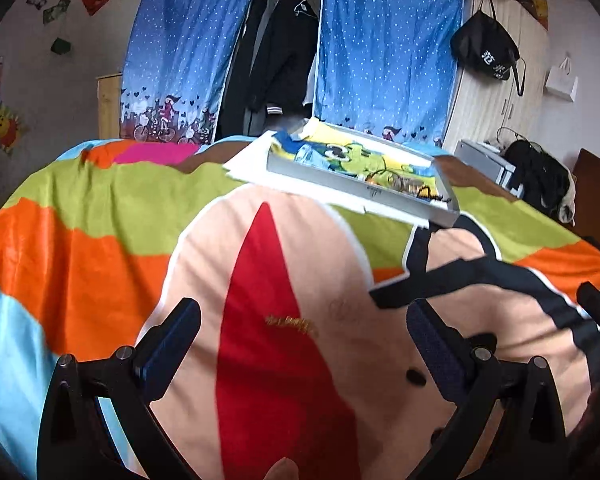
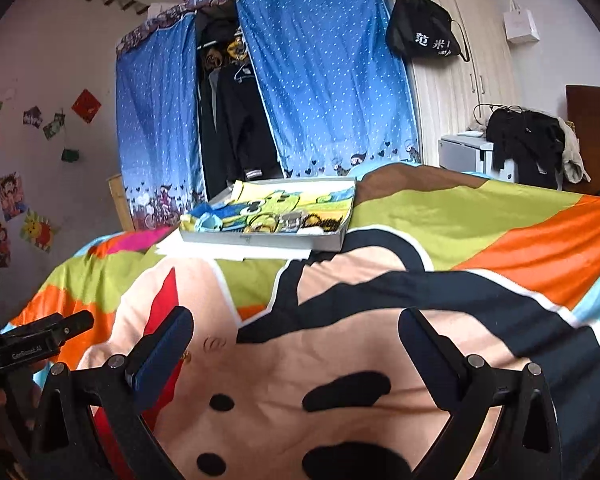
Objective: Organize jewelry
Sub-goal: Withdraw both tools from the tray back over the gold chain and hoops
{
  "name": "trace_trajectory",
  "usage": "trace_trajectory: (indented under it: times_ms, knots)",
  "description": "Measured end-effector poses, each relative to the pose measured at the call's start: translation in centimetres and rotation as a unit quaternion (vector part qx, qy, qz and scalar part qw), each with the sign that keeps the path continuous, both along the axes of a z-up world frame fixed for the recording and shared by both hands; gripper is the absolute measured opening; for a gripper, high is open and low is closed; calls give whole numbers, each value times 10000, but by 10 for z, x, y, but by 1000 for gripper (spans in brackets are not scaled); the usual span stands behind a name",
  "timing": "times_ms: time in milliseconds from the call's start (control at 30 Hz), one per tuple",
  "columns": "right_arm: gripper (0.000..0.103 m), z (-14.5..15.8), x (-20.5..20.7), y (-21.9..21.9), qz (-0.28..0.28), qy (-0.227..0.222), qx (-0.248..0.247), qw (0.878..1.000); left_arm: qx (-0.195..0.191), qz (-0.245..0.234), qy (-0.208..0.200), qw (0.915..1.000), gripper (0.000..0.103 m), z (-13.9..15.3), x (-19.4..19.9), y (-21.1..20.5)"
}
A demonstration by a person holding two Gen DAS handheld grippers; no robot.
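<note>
Left gripper [image 1: 302,334]: jaws spread wide, nothing between them, hovering over the bright cartoon-print bedspread [image 1: 100,208] in orange, lime, sky blue and peach. Directly between its dark fingers [image 1: 168,344], on the spread's long red wedge, lies a short gold chain [image 1: 290,324]; just to its right, on peach fabric, a faint thin ring or loop [image 1: 342,308], too blurred to identify. Neither touches the fingers.

Ahead and right of the left gripper: shallow white rectangular cardboard tray [image 1: 324,178], lined with a yellow-and-blue cartoon cloth, sitting on loose white paper sheets [image 1: 252,174]. A cluster of dark and gold jewellery [image 1: 410,188] occupies the tray's near right corner.

Right gripper [image 2: 296,342]: also released, jaws wide apart, empty, over the peach area with black patches. Just beyond its left finger [image 2: 162,354] a faint ring-like piece [image 2: 214,343] and a small gold bit [image 2: 186,357] lie on the spread. The tray [image 2: 260,240] is ahead, slightly left, its jewellery [image 2: 292,220] along the near edge. The left gripper [image 2: 48,336] shows at far left.

Behind the bed: blue polka-dot fabric wardrobe [image 2: 320,80], partly parted, dark clothes inside.
</note>
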State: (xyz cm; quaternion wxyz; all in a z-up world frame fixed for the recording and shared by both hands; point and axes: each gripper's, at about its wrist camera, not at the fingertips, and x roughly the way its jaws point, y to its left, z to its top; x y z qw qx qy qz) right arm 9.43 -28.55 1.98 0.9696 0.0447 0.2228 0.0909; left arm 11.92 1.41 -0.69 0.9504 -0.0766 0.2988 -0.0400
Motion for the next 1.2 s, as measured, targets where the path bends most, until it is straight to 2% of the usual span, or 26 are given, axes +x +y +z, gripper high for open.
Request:
trace_trajectory:
  times_ms: [167,367,733,1067,1200]
  knots:
    - [103,-12,-10,12,29,256,19,9997,58,21,-127,9999,101,-3,-27,1]
    - [103,-24,-16,29,183,500,-204,9984,115,21,7,9999,101,-13,-35,4]
    - [103,-48,-9,51,523,945,-379,9934,342,66,441,9984,101,-36,-28,11]
    - [103,-59,0,54,551,1136,-378,9913,596,11,837,9947,101,-54,-13,10]
    - [103,-64,6,54,515,1244,-407,9901,578,-49,1013,9932,101,-60,-3,13]
